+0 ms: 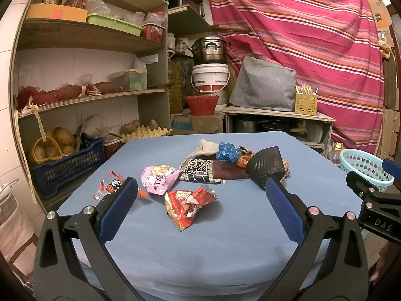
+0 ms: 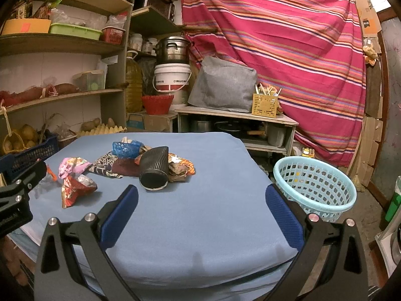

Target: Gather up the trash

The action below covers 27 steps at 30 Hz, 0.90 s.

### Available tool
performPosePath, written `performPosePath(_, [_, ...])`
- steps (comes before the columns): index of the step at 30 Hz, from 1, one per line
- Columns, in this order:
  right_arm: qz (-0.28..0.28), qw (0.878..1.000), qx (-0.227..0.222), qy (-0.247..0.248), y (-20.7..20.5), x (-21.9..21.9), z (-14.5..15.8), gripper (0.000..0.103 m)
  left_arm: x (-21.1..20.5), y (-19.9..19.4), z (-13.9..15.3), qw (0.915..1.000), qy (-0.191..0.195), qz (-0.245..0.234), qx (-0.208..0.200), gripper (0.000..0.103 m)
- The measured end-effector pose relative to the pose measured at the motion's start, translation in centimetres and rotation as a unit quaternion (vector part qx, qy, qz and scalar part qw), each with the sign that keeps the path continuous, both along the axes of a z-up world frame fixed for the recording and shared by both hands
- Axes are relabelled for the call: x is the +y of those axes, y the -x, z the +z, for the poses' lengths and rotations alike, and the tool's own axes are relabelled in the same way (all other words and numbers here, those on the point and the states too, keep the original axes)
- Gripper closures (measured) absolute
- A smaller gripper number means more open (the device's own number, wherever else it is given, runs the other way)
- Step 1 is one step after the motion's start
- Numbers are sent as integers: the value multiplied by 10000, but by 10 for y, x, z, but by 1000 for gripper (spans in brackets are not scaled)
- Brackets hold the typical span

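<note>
Left gripper (image 1: pixel 200 203) and right gripper (image 2: pixel 201 204) (both wide open, empty) hover short of the wrappers (image 1: pixel 188 207) on the table (image 1: pixel 225 238); basket (image 2: pixel 314 188) beside it.

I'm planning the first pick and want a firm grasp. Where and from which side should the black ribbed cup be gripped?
Grip the black ribbed cup across its ribbed wall near the middle, coming from above with the right gripper. It lies tipped on its side, open mouth towards the camera, so the rounded wall is exposed and probably firmer than the rim.
</note>
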State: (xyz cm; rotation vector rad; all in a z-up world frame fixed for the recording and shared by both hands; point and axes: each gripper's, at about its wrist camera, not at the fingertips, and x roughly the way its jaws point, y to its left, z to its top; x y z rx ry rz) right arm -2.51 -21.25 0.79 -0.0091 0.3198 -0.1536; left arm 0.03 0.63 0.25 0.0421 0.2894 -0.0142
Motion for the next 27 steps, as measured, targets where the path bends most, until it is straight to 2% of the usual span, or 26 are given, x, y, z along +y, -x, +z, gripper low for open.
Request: performPosePath(27, [-7,10000,12,21,0,2,-2,4,-1,2,-1,10000,5,-13,30,4])
